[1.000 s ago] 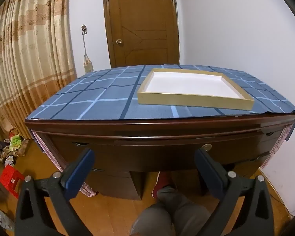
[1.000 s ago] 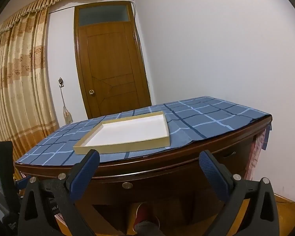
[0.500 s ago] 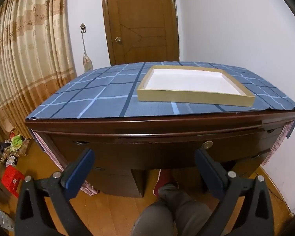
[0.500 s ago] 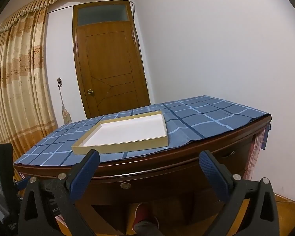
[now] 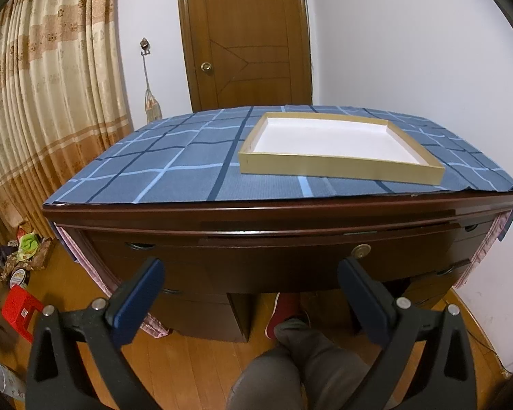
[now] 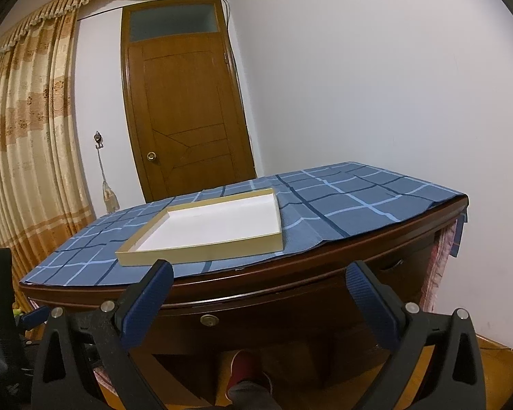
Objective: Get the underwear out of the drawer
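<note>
A dark wooden desk stands in front of me, with its wide centre drawer (image 5: pixel 256 259) closed; a round brass lock (image 5: pixel 362 250) sits on the drawer front and also shows in the right wrist view (image 6: pixel 209 320). No underwear is in view. My left gripper (image 5: pixel 249 273) is open and empty, held in front of the drawer. My right gripper (image 6: pixel 258 282) is open and empty, level with the desk's front edge. An empty shallow tray (image 5: pixel 328 147) with a white floor lies on the blue checked cloth; it also shows in the right wrist view (image 6: pixel 208 229).
The blue checked cloth (image 5: pixel 154 167) covers the desk top. Side drawers with handles (image 5: pixel 140 246) flank the centre. A person's leg and red shoe (image 5: pixel 287 311) are under the desk. A red stool (image 5: pixel 20 311) and clutter lie on the floor at left. A door (image 6: pixel 184 109) and curtains (image 6: pixel 24 136) stand behind.
Both grippers have drifted slightly nearer the desk front and the view has shifted a little. Both stay open and the drawer stays closed.
</note>
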`<state>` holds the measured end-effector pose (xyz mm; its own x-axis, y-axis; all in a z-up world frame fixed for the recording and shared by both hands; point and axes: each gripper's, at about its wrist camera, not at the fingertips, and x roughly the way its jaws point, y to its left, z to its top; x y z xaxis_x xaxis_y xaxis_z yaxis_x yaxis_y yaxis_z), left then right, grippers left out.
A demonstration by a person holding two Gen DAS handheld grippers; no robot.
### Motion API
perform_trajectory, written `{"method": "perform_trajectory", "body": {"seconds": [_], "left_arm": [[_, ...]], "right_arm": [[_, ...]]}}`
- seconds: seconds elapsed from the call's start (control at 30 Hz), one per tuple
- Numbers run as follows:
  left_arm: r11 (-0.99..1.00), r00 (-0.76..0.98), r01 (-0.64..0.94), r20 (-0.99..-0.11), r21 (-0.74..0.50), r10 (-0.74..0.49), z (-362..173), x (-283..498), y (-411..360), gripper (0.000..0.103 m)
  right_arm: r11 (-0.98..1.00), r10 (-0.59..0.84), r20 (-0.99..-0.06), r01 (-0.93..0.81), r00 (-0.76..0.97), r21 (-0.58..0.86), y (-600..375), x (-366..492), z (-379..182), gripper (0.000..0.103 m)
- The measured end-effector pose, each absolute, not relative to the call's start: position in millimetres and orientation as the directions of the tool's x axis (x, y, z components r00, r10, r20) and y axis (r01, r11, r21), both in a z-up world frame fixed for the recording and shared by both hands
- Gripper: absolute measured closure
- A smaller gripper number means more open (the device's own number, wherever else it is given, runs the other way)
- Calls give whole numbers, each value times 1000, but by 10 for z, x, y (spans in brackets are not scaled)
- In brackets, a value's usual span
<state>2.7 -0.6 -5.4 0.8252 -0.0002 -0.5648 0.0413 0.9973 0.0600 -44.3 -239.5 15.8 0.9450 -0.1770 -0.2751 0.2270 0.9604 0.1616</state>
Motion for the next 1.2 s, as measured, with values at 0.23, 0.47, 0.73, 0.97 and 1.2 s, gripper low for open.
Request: {"method": "perform_trajectory", "body": {"seconds": [0.23, 0.47, 0.73, 0.97, 1.2], "left_arm": [[998, 819, 40, -573, 55, -1, -80, 49, -16, 0], [998, 810, 47, -586, 48, -10, -124, 105, -36, 0], [997, 803, 54, -596, 47, -16, -167, 165, -49, 0], [997, 799, 61, -601, 51, -18, -191, 212, -89, 0], [997, 789, 61, -615, 50, -18, -257, 267, -117, 0]], "right_arm": [[959, -177, -278, 229, 944, 166, -2428, -441, 136, 1], [957, -183, -289, 237, 940, 165, -2480, -398, 98, 1], [951, -201, -291, 258, 935, 172, -2557, -366, 65, 1], [949, -205, -298, 264, 932, 172, -2593, -318, 38, 1], [941, -231, -314, 294, 921, 170, -2687, -283, -11, 1]]}}
